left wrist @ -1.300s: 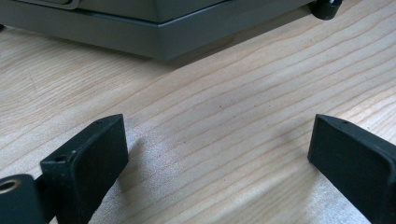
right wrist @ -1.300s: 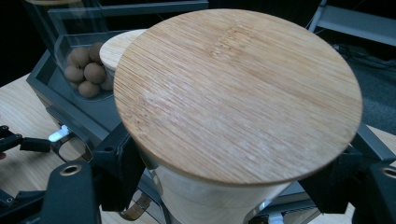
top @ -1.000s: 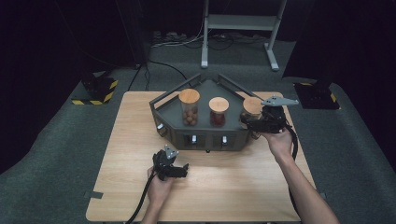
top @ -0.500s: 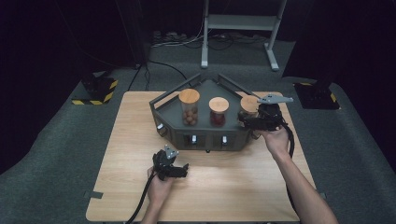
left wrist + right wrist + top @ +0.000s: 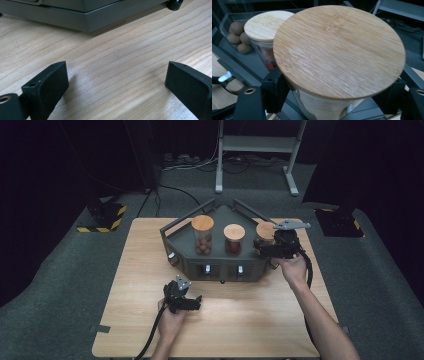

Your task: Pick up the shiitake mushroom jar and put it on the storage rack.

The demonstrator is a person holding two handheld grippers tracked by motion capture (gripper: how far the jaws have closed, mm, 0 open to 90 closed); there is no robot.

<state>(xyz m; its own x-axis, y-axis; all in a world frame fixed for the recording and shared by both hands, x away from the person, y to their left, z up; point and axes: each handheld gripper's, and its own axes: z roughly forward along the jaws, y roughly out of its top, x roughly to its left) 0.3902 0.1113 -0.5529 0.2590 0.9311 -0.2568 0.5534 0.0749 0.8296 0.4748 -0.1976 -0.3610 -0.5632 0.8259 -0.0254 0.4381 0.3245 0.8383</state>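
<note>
Where the wooden table (image 5: pixel 250 320) runs nearest the person, the left gripper (image 5: pixel 192 304) is held low over the bare boards, just in front of the dark grey rack (image 5: pixel 220 270). Its jaws are spread wide, with nothing between them; in the left gripper view the rack's front edge (image 5: pixel 82 20) is seen close ahead. Three glass jars with round bamboo lids are stood in a row inside the rack. At the rack's right end, the right gripper (image 5: pixel 260 251) is closed around the right-hand jar (image 5: pixel 265 234), one jaw pressed against each side of the glass just under the lid (image 5: pixel 339 50). At the rack's middle, a jar of red contents (image 5: pixel 233 240) is seen, and toward its left end a taller jar of brown balls (image 5: pixel 202 235). No brand, label or writing can be read on the jars, lids or rack. Behind the rack, across the grey carpet, a white metal stand (image 5: pixel 260 145) and loose cables are seen.
</note>
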